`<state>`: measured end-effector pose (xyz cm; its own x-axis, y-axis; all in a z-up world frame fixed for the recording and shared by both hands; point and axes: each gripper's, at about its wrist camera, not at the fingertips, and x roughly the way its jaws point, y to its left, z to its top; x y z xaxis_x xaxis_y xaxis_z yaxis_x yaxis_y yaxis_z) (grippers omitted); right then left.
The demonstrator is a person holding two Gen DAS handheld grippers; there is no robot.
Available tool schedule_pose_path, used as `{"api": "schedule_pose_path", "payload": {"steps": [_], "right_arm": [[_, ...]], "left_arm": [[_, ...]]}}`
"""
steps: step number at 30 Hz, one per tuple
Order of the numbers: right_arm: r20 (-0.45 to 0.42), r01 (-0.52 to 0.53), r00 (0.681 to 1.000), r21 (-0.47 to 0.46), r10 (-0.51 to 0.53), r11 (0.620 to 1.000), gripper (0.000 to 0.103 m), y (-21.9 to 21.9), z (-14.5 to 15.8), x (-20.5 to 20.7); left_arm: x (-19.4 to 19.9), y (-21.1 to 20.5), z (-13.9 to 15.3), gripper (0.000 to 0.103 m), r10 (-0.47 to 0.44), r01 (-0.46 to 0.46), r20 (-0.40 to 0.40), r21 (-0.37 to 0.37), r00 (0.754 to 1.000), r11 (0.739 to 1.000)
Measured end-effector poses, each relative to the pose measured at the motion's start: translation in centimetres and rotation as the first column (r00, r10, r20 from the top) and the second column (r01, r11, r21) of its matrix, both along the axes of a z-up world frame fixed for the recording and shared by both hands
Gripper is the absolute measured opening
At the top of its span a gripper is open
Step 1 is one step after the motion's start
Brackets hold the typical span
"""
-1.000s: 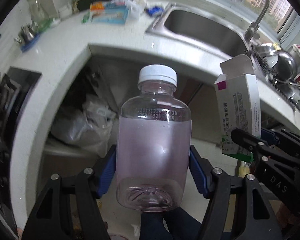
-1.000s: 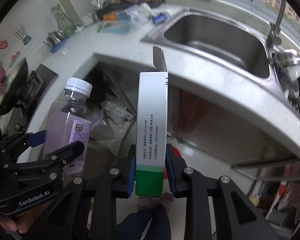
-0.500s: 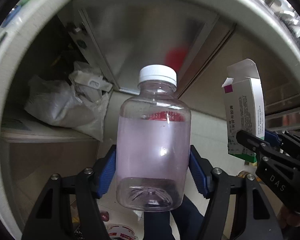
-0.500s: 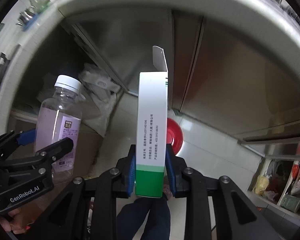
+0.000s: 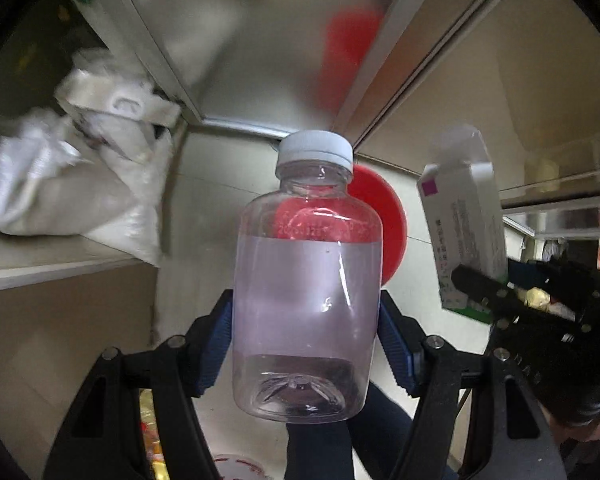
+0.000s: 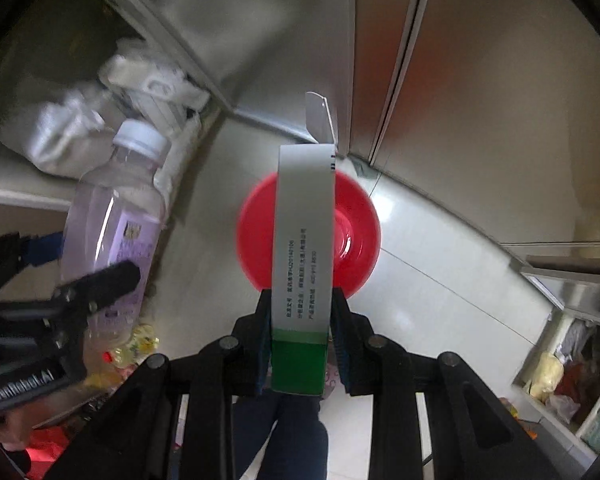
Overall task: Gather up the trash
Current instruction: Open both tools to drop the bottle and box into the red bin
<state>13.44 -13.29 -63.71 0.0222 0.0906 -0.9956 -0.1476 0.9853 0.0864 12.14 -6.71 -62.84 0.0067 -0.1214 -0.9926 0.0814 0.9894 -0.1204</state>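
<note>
My left gripper is shut on a clear plastic bottle with a white cap and a pale pink tint, held upright by its lower half. A white carton with a green end and an open top flap is clamped in my right gripper, which is shut on its lower part. Both point down at a tiled floor. Below them lies a round red dish or bin, behind both items. In the right wrist view the bottle appears at the left; in the left wrist view the carton appears at the right.
Steel cabinet doors rise behind the red dish. A crumpled white bag sits on a low shelf at the left. Small wrappers lie on the floor at the lower left. A person's dark trouser legs show below the grippers.
Both grippers have dropped from countertop and sink level to below the counter, near the floor. The red dish has come into view under them. Both grips are unchanged.
</note>
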Motion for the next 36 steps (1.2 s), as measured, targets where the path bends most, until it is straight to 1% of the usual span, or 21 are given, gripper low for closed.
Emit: {"api": "schedule_pose_path", "payload": {"steps": [4,6,7,10,13,18,20,24,28,31,33,34,35,36], "right_arm": [[-0.026,0.001,1.0,-0.008,-0.001,1.0,0.025,-1.0,-5.1,0.3],[-0.034,0.001,0.999,-0.008,-0.001,1.0,0.025,-1.4,-7.5,0.5],[-0.04,0.001,0.999,-0.009,-0.001,1.0,0.025,-1.5,-8.6,0.6],[-0.065,0.006,0.998,-0.007,-0.006,1.0,0.025,-1.5,-12.1,1.0],[-0.084,0.009,0.996,0.01,-0.008,1.0,0.025,-2.0,-14.3,1.3],[-0.087,0.005,0.996,-0.007,-0.005,1.0,0.025,-2.5,-17.6,1.2],[-0.086,0.016,0.996,0.007,-0.016,1.0,0.025,-2.5,-18.3,1.6],[-0.083,0.023,0.996,0.002,-0.022,1.0,0.025,-2.2,-18.8,1.8],[-0.074,0.038,0.997,-0.008,-0.038,0.999,0.025,-2.9,-19.2,1.6],[-0.069,0.039,0.997,-0.032,-0.042,0.999,0.025,-3.0,-19.4,1.6],[-0.082,0.042,0.996,-0.012,-0.043,0.999,0.025,-3.4,-19.2,1.3],[-0.087,0.048,0.995,0.0,-0.048,0.999,0.029,-3.5,-19.2,1.2],[-0.09,0.053,0.995,0.006,-0.053,0.999,0.042,-3.6,-19.2,1.2],[-0.09,0.057,0.994,0.015,-0.056,0.998,0.048,-3.6,-19.2,1.1]], "left_arm": [[0.2,-1.2,-5.2,0.065,-0.017,0.017,-0.01,-0.035,1.0,0.999],[0.3,-2.0,-8.0,0.065,-0.03,0.029,-0.03,-0.034,0.999,0.999],[0.4,-2.2,-8.7,0.065,-0.033,0.032,-0.036,-0.031,0.999,0.999],[0.7,-2.7,-12.4,0.065,-0.046,0.044,-0.048,-0.034,0.998,0.998],[0.8,-3.1,-15.0,0.065,-0.043,0.041,-0.061,-0.026,0.997,0.999],[0.7,-3.4,-18.5,0.065,-0.047,0.045,-0.08,-0.027,0.996,0.999],[0.8,-3.2,-19.3,0.066,-0.049,0.047,-0.078,-0.028,0.996,0.999],[1.3,-3.8,-20.7,0.065,-0.064,0.061,-0.085,-0.039,0.994,0.997],[1.6,-3.9,-21.7,0.066,-0.072,0.069,-0.092,-0.034,0.993,0.997],[1.7,-3.8,-21.7,0.066,-0.062,0.057,-0.109,-0.047,0.992,0.997],[1.8,-3.7,-21.4,0.066,-0.058,0.053,-0.103,-0.054,0.993,0.997],[1.8,-3.7,-21.3,0.068,-0.063,0.059,-0.101,-0.043,0.993,0.997],[1.7,-3.8,-21.3,0.068,-0.072,0.069,-0.1,-0.03,0.992,0.997],[1.7,-4.0,-21.5,0.069,-0.09,0.088,-0.1,-0.021,0.991,0.996]]}}
